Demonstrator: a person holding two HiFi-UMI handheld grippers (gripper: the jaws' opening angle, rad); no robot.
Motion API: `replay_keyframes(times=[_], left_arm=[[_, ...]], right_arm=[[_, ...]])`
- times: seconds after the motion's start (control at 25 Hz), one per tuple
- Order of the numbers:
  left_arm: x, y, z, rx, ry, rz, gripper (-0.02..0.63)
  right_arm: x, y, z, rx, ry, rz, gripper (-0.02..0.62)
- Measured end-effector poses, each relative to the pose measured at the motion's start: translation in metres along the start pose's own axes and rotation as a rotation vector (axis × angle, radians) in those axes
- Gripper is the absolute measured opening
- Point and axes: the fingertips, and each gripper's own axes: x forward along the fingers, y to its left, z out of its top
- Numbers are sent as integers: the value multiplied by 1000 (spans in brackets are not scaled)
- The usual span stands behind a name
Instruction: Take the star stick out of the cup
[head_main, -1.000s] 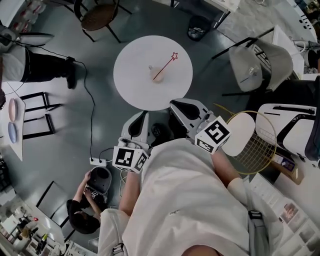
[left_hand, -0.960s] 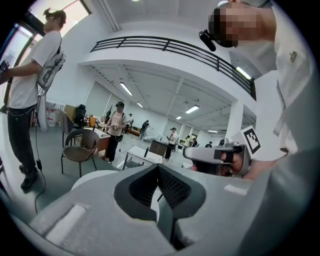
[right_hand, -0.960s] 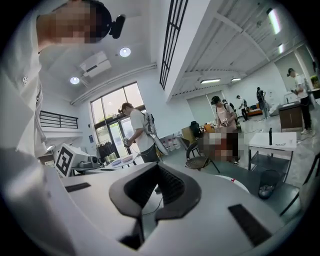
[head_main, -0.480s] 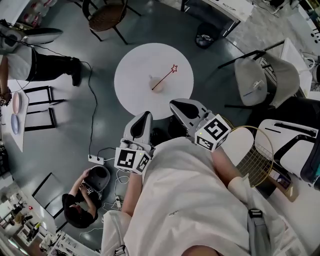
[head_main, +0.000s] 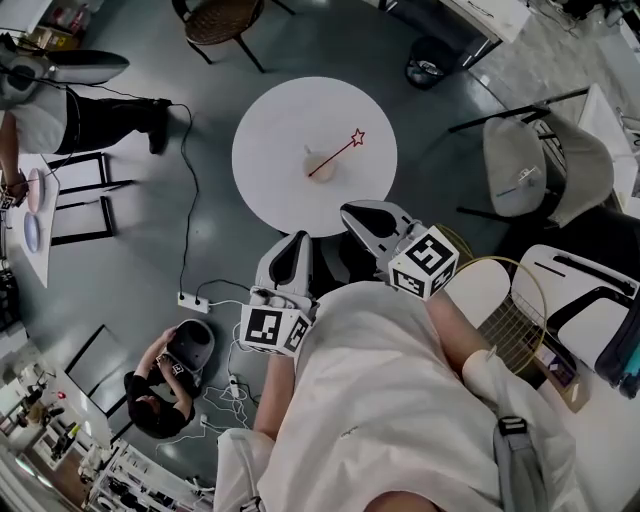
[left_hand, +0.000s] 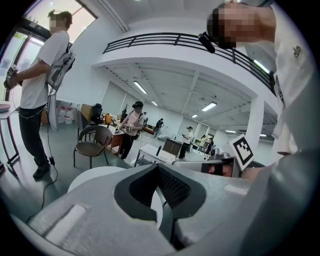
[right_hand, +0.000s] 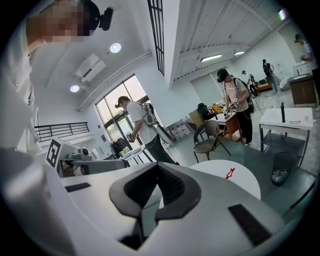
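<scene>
A small cup (head_main: 322, 165) stands near the middle of the round white table (head_main: 270, 170). The star stick (head_main: 338, 153) leans out of it to the upper right, its red outlined star (head_main: 357, 137) at the top. Both grippers are held close to the person's body, short of the table's near edge. My left gripper (head_main: 297, 243) is shut and holds nothing. My right gripper (head_main: 352, 212) is shut too, also holding nothing. In the right gripper view the star (right_hand: 230, 173) shows above the table (right_hand: 240, 182), beyond the shut jaws. The left gripper view shows only the table's rim (left_hand: 95, 175).
A brown chair (head_main: 215, 18) stands beyond the table and a grey chair (head_main: 530, 170) to the right. A person (head_main: 70, 110) stands at the left, another (head_main: 165, 400) sits on the floor. A cable and power strip (head_main: 190, 300) lie on the floor. A racket (head_main: 500, 300) lies at the right.
The head view has shifted a little, so the table sits slightly further right. Both grippers stay shut near the body. The stick still leans in the cup.
</scene>
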Motion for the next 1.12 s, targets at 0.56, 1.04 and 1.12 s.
replay_keyframes(times=[0.56,1.04,1.12], left_arm=[[-2,13,-3,-1,35,-23,9],[-11,21,-9,-13,42,-5,11],[-11,22,-9,-17,43,0,9]], right_arm=[[34,-24,-32,44,68,-50,10],[54,-49,-86,85,193,-62,43],[56,-55,-91,91,200,-75,51]])
